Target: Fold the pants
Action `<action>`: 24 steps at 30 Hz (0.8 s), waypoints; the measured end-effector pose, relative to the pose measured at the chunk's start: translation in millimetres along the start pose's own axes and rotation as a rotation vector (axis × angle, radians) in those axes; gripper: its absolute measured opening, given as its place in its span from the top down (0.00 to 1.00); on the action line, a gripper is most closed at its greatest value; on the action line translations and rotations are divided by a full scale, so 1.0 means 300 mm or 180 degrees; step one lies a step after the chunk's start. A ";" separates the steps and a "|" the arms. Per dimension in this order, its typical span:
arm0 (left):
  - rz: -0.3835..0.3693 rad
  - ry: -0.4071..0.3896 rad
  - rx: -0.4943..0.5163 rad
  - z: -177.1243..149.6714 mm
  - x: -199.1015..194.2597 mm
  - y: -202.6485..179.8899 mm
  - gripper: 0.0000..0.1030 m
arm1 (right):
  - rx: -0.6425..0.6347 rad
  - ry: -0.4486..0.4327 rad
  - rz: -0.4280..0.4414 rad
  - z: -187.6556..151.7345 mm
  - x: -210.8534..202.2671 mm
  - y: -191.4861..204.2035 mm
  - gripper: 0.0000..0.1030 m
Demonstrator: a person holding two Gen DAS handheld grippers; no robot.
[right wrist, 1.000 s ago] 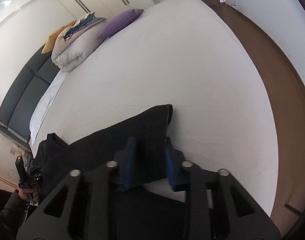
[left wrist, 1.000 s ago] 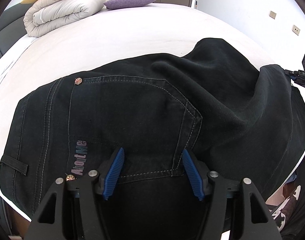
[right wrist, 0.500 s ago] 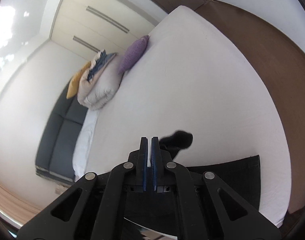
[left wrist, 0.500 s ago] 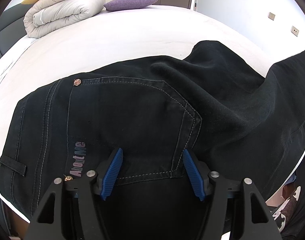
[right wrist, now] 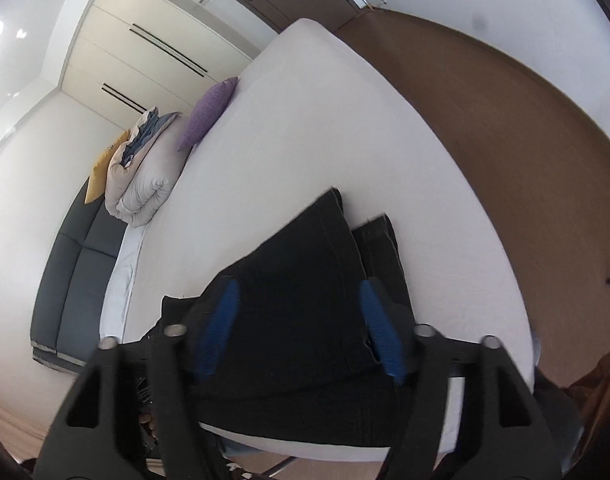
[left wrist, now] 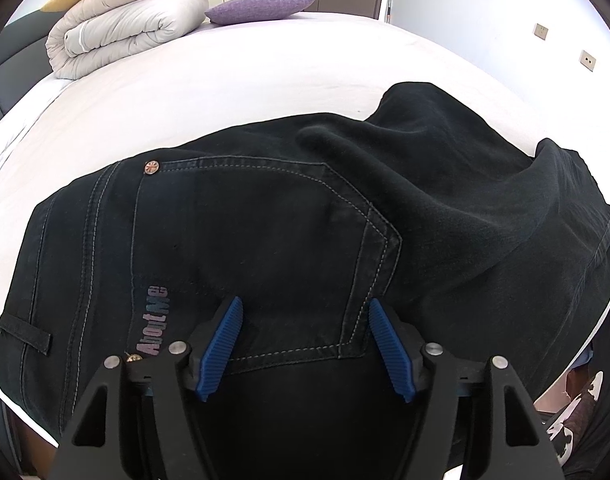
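Black pants [left wrist: 265,240] lie folded on the bed [left wrist: 265,80]; both claws are opening, gripping nothing.

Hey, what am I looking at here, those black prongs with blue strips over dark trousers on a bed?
No robot arm here: a person holds a two-finger gripper in each hand, and each carries a wide-angle camera looking along its fingers.

One picture is from the left gripper; its blue pads stand apart just over the back pocket of the black pants. Whether they touch the cloth I cannot tell.

The other is from the right gripper, jaws opening above the pant legs, nothing pinched.

The pants lie on a white bed, with a folded duvet and purple pillow at the far end.
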State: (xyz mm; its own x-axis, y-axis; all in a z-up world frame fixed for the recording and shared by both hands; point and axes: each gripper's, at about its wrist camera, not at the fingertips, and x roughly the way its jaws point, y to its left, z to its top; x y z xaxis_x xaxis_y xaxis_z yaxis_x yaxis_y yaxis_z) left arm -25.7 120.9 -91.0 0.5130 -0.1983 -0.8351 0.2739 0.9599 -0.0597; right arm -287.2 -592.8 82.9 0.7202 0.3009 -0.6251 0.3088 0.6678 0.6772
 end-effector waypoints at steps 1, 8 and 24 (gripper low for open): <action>0.0001 0.0002 -0.0001 0.001 0.000 -0.001 0.34 | 0.0053 -0.0002 0.0056 -0.022 0.011 -0.043 0.30; 0.0017 0.0004 -0.0012 0.000 -0.001 -0.013 0.33 | 0.0481 0.0225 0.0246 -0.077 0.112 -0.178 0.32; 0.0012 -0.0007 -0.0017 0.000 -0.005 -0.019 0.33 | 0.0347 0.0562 0.0372 -0.032 0.260 -0.165 0.43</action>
State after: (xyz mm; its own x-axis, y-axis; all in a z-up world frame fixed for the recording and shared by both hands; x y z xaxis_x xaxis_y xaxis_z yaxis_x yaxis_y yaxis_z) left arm -28.0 115.7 -89.5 0.5159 -0.1950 -0.8341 0.2675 0.9617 -0.0594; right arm -252.4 -595.8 -3.1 0.6381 0.4927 -0.5916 0.3017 0.5469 0.7810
